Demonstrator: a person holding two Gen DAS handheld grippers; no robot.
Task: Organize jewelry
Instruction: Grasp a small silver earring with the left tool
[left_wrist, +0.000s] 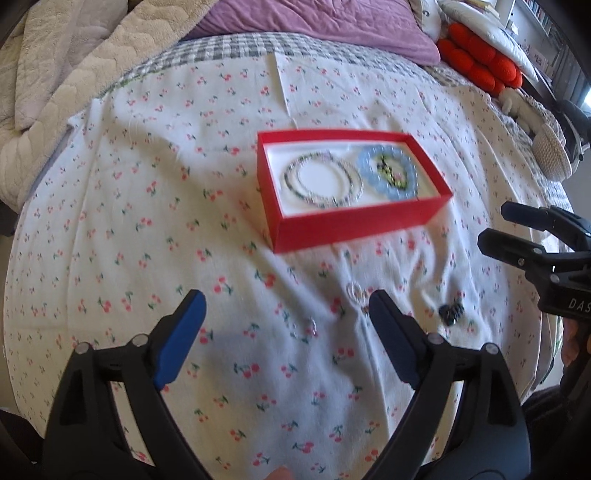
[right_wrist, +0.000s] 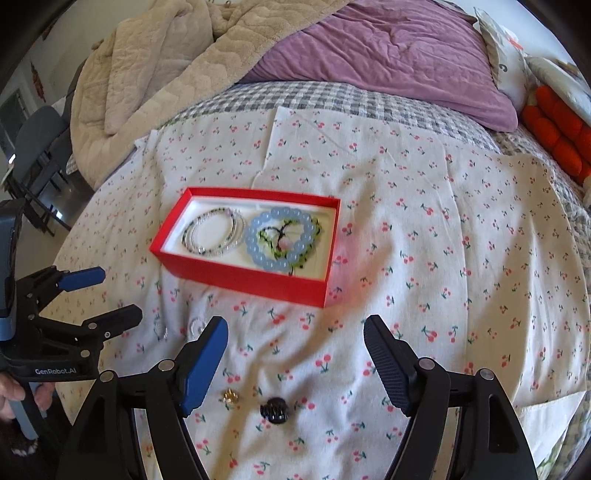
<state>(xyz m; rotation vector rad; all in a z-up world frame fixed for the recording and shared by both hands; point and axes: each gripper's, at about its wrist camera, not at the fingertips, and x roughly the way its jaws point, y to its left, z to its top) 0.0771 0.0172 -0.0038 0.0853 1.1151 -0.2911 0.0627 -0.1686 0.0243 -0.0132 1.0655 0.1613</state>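
Observation:
A red box (left_wrist: 354, 225) (right_wrist: 236, 277) with a white lining sits on the cherry-print cloth (left_wrist: 147, 184). It holds a clear-and-dark beaded bracelet (left_wrist: 287, 177) (right_wrist: 189, 236) and a pale blue bead bracelet (left_wrist: 365, 172) (right_wrist: 255, 252) with a green piece inside its ring. Loose on the cloth lie a small black clip (left_wrist: 451, 314) (right_wrist: 274, 409), a gold piece (right_wrist: 229, 397) and a clear ring (left_wrist: 356, 291) (right_wrist: 194, 325). My left gripper (left_wrist: 286, 299) (right_wrist: 118, 295) is open over bare cloth. My right gripper (right_wrist: 295, 323) (left_wrist: 496, 223) is open too, just beyond the clip and gold piece.
A purple pillow (right_wrist: 388, 51) and a beige quilted blanket (right_wrist: 155, 74) lie at the back of the bed. An orange plush (right_wrist: 561, 133) sits at the far right. A grey chair (right_wrist: 40, 147) stands off the bed's left side. A hand (right_wrist: 11, 391) holds the left gripper's handle.

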